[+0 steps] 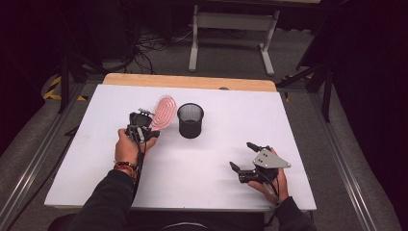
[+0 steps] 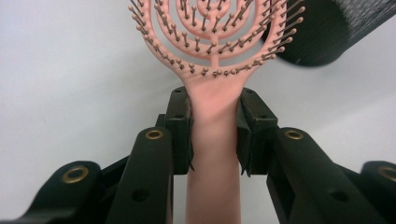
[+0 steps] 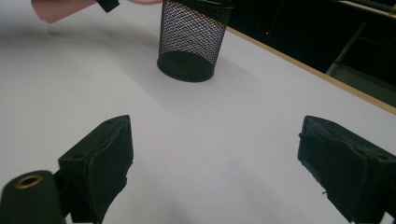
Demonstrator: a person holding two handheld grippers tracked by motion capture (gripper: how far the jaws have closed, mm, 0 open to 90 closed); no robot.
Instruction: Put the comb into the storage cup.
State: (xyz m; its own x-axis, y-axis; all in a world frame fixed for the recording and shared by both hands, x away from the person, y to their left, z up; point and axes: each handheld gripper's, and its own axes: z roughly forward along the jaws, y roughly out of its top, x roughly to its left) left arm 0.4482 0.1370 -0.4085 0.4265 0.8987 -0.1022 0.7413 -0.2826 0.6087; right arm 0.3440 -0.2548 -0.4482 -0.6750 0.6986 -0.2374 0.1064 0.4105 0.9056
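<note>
A pink hairbrush (image 1: 163, 111) with a vented oval head is lifted off the white board, its head tilted up beside a black mesh cup (image 1: 190, 120). My left gripper (image 1: 140, 124) is shut on its handle. In the left gripper view both pads (image 2: 180, 121) press the handle of the hairbrush (image 2: 215, 42), and the cup (image 2: 327, 32) lies beyond at upper right. My right gripper (image 1: 243, 155) rests near the front right, open with nothing between its fingers. In the right gripper view its gripper (image 3: 215, 158) faces the cup (image 3: 194, 42), and the brush handle's end (image 3: 56, 9) shows at top left.
The white board (image 1: 202, 178) covers a wooden table whose far edge (image 1: 190, 81) shows behind it. A white metal table frame (image 1: 231, 24) stands on the floor beyond. Dark stands and cables flank the table.
</note>
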